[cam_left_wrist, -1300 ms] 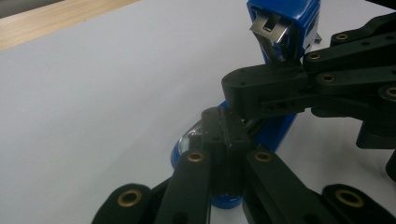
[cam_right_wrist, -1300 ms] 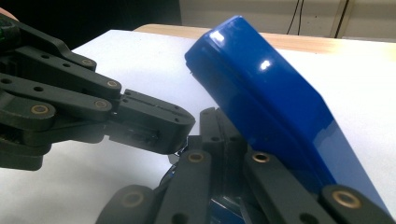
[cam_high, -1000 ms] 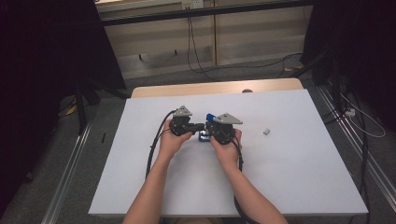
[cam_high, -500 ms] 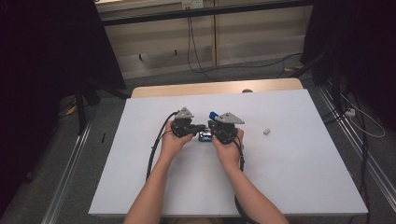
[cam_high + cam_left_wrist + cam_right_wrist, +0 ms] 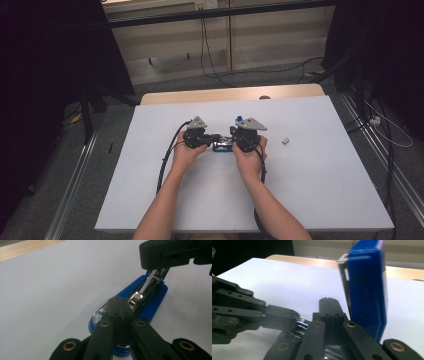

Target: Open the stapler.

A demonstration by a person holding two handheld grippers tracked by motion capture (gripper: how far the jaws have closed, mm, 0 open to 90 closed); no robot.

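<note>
Both tools clenched, jaws fully together. Left tool and right tool meet over the stapler, mid-worktop, just far of my hands.

Stapler is open: blue base flat on the sheet, lid swung up near vertical, metal staple channel exposed. In the left gripper view my closed left jaws rest on the rounded near end of the base. My read is that I'm pinning it down so it won't slide. In the same view the right tool sits at the far end, by the hinge and lid. In the right gripper view its shut tips sit just beside the raised lid, probably propping it open. Neither tool has anything between its pads; it's pushing, not gripping.

Looks like staple loading or clearing a jam, judging by the open channel.

Small grey piece lies well right of the stapler, too small to identify; could be a staple strip.

Hard to tell:
- whether right tips actually touch the lid or just stand beside it
- whether staples are in the channel, glare hides it
- high view: hands cover most of the stapler
- lid top cut off in right gripper view
</note>
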